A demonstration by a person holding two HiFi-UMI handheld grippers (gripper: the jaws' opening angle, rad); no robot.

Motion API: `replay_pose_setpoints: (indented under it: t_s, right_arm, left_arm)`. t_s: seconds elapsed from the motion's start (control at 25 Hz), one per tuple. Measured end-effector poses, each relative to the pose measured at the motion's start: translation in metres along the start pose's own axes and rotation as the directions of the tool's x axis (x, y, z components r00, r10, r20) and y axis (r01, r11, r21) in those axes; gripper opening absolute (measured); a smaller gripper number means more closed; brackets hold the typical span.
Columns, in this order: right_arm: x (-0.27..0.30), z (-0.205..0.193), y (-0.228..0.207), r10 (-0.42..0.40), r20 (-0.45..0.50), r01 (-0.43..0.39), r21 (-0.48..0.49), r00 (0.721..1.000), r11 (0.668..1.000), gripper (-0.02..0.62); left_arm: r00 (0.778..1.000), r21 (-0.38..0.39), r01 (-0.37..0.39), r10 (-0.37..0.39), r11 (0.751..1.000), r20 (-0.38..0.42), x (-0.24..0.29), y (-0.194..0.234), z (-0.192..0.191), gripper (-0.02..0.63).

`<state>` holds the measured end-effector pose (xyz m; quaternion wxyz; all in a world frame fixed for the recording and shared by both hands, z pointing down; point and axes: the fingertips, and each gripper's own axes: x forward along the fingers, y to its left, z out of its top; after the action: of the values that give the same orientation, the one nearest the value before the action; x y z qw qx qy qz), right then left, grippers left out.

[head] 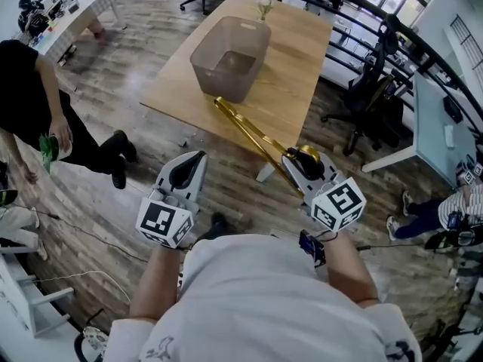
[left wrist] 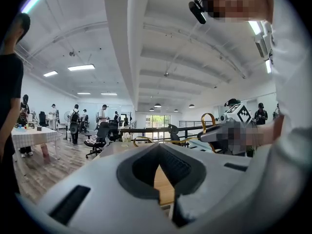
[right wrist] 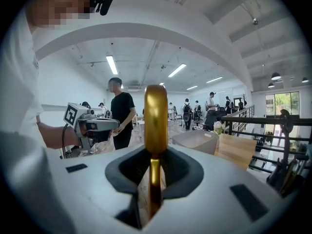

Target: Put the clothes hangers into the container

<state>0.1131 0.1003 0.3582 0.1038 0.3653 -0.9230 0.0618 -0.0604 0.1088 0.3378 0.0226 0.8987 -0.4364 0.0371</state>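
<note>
Right gripper (head: pixel 293 161) clamps gold hangers (head: pixel 245 130) | container (head: pixel 226 51) on table (head: pixel 302 59) | bystander (head: pixel 30 89) left

You wear a plain white short-sleeved T-shirt (head: pixel 256 300) with bits of black print at its near left and near right edges. A small black camera (left wrist: pixel 197 9) sits at your head. There's a small dark device (head: pixel 312 247) with a thin black cable by your right wrist. The left gripper (head: pixel 193 162) is a white plastic shell with dark grey padded jaws and black slots on top. A white cube with black square markers (head: pixel 164 223) sits at its near end. The right gripper (head: pixel 293 161) has the same build and its own marker cube (head: pixel 339 202).
</note>
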Motion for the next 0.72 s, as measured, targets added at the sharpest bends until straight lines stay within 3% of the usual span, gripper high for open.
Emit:
replay_pose_setpoints:
  t_s: [0.36, 0.72]
  right_arm:
    - [0.071, 0.014, 0.004, -0.039, -0.019, 0.04, 0.047, 0.999, 0.998, 0.075]
    - [0.105, 0.011, -0.006, -0.056, -0.045, 0.059, 0.066, 0.997, 0.996, 0.075]
  left_arm:
    - [0.998, -0.004, 0.052, -0.052, 0.999, -0.023, 0.0, 0.076, 0.002, 0.006]
    - [0.997, -0.019, 0.071, -0.071, 0.997, -0.036, 0.009, 0.105, -0.007, 0.006]
